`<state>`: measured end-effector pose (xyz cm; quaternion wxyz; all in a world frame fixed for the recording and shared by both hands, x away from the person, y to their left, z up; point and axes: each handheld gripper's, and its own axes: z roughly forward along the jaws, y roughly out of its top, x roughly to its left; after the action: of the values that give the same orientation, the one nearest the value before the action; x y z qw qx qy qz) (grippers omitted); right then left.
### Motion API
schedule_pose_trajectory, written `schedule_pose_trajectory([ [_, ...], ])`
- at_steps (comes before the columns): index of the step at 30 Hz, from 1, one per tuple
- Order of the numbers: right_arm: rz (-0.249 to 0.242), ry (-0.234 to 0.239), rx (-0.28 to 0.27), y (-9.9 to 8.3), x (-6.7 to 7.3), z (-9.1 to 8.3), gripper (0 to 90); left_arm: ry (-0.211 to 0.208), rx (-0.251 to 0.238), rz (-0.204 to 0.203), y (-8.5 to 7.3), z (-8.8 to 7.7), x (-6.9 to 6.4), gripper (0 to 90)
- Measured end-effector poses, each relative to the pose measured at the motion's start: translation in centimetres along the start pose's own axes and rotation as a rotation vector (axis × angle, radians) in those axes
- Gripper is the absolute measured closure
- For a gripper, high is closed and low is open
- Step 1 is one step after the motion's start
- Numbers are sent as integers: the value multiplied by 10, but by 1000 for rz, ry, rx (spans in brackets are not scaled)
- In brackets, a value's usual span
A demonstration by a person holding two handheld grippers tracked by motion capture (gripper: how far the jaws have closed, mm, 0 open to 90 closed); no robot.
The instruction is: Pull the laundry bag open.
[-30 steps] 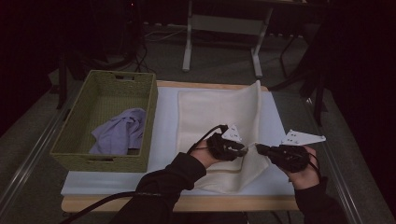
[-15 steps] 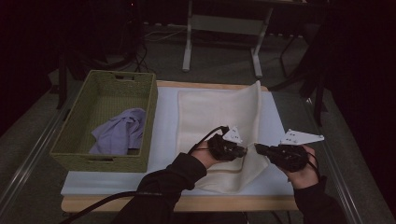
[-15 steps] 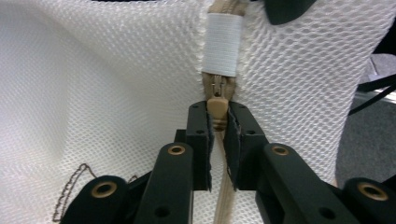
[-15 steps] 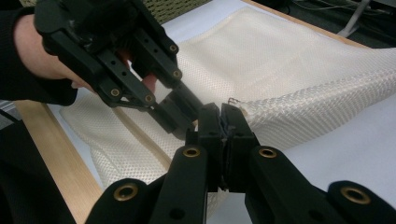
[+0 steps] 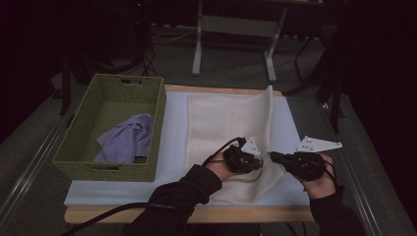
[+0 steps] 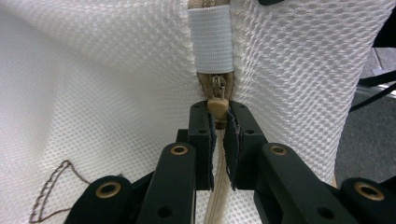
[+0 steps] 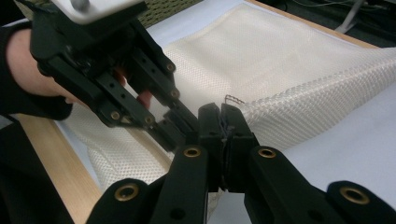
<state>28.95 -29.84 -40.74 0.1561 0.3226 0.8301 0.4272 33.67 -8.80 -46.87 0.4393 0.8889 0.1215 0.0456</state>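
Note:
A cream mesh laundry bag [image 5: 226,123] lies flat on the white mat, and its right edge is lifted into a ridge. My left gripper [image 5: 259,160] is over the bag's near right part. In the left gripper view, the left gripper [image 6: 218,113] is shut on the tan zipper pull [image 6: 218,105], just below a white elastic tab [image 6: 210,39]. My right gripper [image 5: 272,156] meets it tip to tip. In the right gripper view, the right gripper [image 7: 221,115] is shut on the mesh bag's edge [image 7: 261,109] beside the zipper. The left gripper's fingers [image 7: 180,119] touch that same spot.
A green woven basket [image 5: 147,123] stands at the table's left with a crumpled lilac cloth [image 5: 125,142] inside. The white mat [image 5: 172,147] covers the wooden tabletop [image 5: 246,215]. A metal stand [image 5: 233,24] rises behind the table. Dark floor lies to the right.

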Motion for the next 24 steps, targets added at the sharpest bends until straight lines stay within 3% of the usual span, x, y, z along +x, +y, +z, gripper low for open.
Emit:
schedule_pose_trajectory([
  [4,0,-6,-1,-1,-1,-2,885,-1,-20,-23,0,6,-2,814],
  [6,9,-7,-4,-2,-2,-2,886,18,-19,-8,0,8,-3,815],
  [7,8,-10,-5,-2,-2,-3,886,11,-15,-26,1,9,-2,814],
  [10,19,-6,-6,-5,-3,-2,886,18,6,-23,2,13,-4,815],
  [24,25,-18,-21,-6,-3,-3,889,12,-24,-69,5,29,-7,815],
])
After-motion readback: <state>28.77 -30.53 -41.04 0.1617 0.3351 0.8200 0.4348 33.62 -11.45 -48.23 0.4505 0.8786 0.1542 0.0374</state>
